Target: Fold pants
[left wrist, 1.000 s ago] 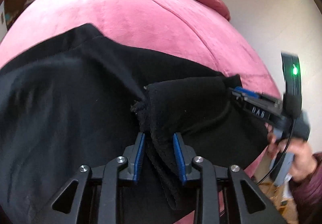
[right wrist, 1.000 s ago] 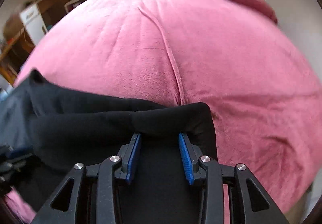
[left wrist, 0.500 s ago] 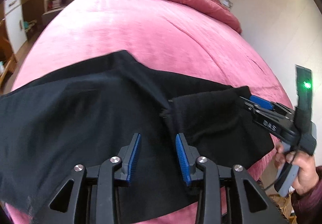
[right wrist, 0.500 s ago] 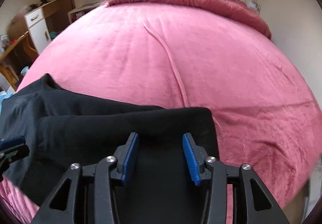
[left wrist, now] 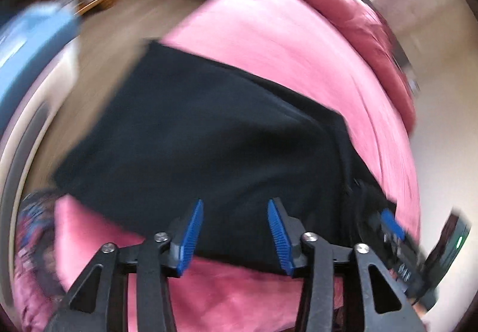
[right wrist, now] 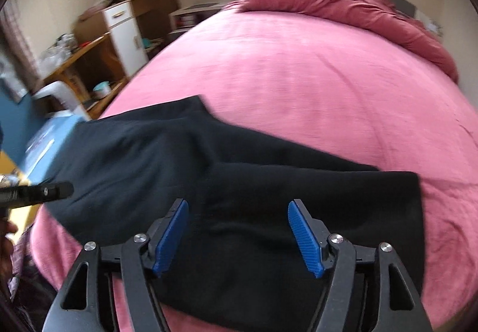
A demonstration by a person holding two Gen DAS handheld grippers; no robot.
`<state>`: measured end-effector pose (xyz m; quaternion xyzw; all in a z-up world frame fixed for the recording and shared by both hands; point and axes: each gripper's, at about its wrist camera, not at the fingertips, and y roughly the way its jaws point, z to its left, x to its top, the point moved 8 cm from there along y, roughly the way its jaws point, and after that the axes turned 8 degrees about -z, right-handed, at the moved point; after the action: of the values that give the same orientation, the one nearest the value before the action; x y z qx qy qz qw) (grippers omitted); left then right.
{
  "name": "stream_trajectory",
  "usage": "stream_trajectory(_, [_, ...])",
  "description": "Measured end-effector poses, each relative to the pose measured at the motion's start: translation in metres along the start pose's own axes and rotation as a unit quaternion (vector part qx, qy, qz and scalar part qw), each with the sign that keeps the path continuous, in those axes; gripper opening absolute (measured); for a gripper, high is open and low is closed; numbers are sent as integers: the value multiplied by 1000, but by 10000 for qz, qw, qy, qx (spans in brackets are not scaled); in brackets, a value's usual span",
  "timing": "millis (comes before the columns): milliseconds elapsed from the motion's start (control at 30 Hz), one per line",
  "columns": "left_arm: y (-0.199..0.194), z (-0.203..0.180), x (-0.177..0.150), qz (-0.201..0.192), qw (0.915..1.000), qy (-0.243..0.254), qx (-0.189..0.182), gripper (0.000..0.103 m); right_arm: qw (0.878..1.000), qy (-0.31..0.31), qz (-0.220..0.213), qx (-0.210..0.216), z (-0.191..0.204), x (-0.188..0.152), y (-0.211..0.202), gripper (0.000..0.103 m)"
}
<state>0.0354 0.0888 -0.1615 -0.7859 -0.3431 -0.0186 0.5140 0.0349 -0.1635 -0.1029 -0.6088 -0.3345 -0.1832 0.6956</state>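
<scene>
The black pants point(left wrist: 209, 135) lie flat on the pink bed point(left wrist: 283, 33), one part folded over another. My left gripper point(left wrist: 236, 206) is open and empty above their near edge. In the right wrist view the pants point(right wrist: 239, 182) spread across the near part of the bed point(right wrist: 313, 78). My right gripper point(right wrist: 237, 206) is open wide and empty above the folded layer. The other gripper shows at the right edge of the left wrist view point(left wrist: 400, 245) and at the left edge of the right wrist view point(right wrist: 35, 193).
A bunched dark pink duvet point(right wrist: 343, 0) lies at the bed's far end. Left of the bed stand a wooden desk point(right wrist: 77, 54), a white cabinet point(right wrist: 125, 33) and a blue box point(right wrist: 44, 141). The wooden floor point(left wrist: 98, 42) shows beyond the bed's left edge.
Both grippers let go of the pants and opened wider. Both pulled back and up; the left view swung left, blurred. The pants now lie flat.
</scene>
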Motion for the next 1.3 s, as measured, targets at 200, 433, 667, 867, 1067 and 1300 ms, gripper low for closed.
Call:
stream_trajectory(200, [-28,105,7,-132,9843,-1734,307,47,9994,-65,15,336,29,-4,2,73])
stream_trajectory(433, [-14,130,9,-138,9730,-2289,264,46,9990,-109,146,416,43,-15,4,73])
stream_trajectory(667, [-3,118,31,-393,9822,-1825,185,16,9987,-119,251,420,44,-20,7,74])
stream_trajectory(867, [-42,39,57,-1216,9892,-346,-738,14,9966,107,296,762,43,-15,4,73])
stream_trajectory(1067, [-48,-81,40,-1144,9653,1171,-2035,13,9625,1092,234,2474,62,24,-8,74])
stream_trajectory(1300, [-31,-129,7,-846,9446,2075,-2398,13,9305,1523,213,3324,53,68,-4,84])
